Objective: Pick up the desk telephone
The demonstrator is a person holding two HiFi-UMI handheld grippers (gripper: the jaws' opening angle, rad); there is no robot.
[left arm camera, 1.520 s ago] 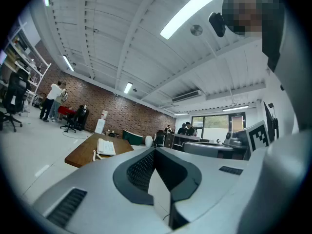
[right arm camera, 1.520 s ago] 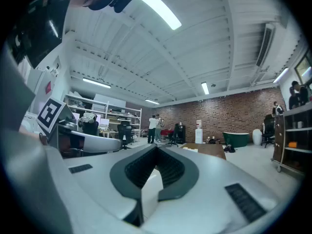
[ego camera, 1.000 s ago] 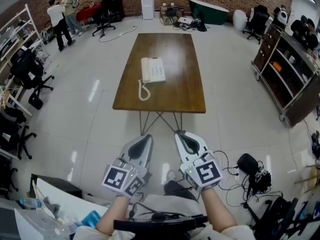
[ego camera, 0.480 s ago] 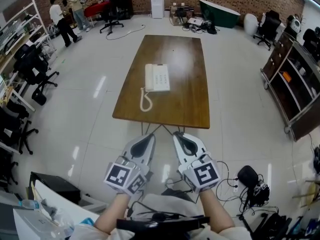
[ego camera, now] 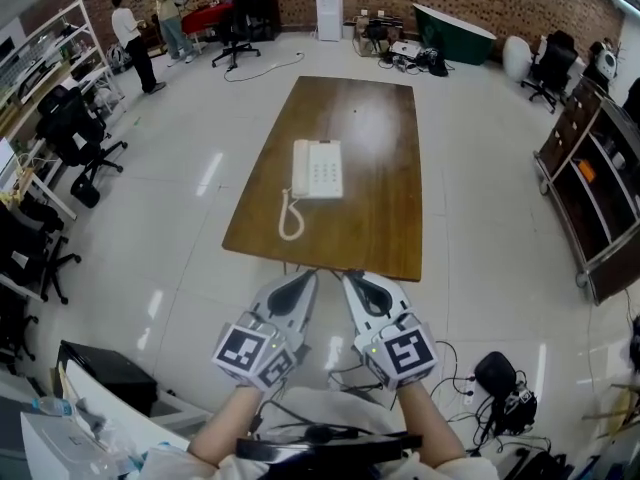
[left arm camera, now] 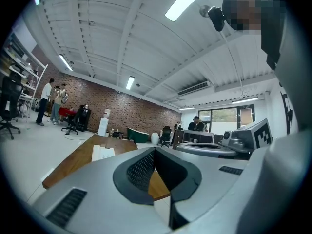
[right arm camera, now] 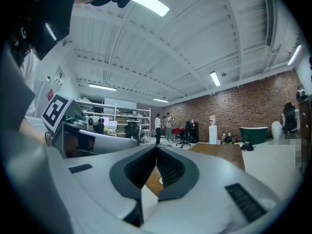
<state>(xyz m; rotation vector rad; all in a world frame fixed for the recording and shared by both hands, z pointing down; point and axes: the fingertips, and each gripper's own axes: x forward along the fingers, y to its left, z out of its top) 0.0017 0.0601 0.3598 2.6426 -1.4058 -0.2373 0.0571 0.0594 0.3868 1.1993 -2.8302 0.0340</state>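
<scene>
Closing distance is the change: the left gripper (ego camera: 306,276), jaws pressed together and empty, now sits nearer the table (ego camera: 385,198) edge than a second ago. Beyond its tips, the desk telephone (ego camera: 318,168) lies flat, handset apparently cradled, well out of reach. The right gripper (ego camera: 350,278) is likewise closed and empty, so both must open before pickup.

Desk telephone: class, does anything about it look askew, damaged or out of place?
Nothing stands out. The desk telephone lies flat on the wooden table, its coiled cord looped on the tabletop beside it.
</scene>
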